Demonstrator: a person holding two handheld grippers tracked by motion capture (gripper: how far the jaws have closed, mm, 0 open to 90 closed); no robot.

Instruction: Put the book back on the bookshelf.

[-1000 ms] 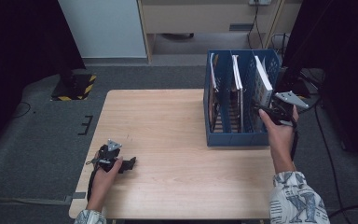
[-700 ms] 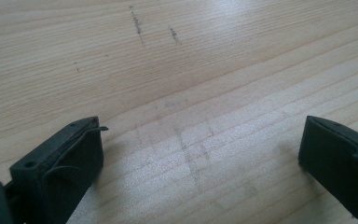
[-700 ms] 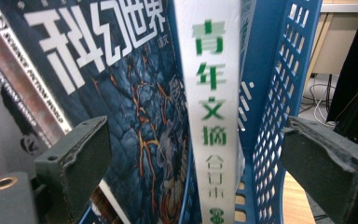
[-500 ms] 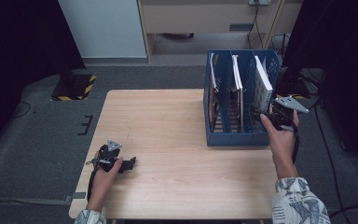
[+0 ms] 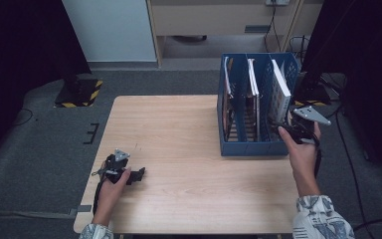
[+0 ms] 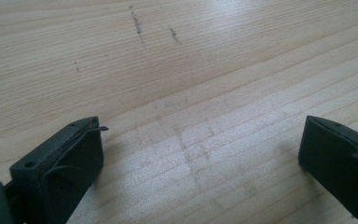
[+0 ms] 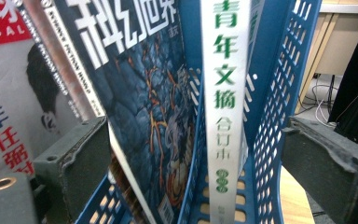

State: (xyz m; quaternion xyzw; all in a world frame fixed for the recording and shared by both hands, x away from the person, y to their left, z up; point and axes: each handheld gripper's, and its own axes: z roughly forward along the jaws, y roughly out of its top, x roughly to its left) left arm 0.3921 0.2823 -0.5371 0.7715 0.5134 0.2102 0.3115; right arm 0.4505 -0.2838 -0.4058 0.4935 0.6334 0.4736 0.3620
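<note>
A pale wooden table is standing on grey carpet. Off its far left corner, a black base with yellow-and-black stripes is sitting on the carpet. Beyond the far edge, a white panel and a beige cabinet are standing side by side, with cables trailing down near the cabinet's right end.

Spread jaws over wooden table

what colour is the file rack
Blue, with slotted walls; the rack shows best in the high view.
</note>
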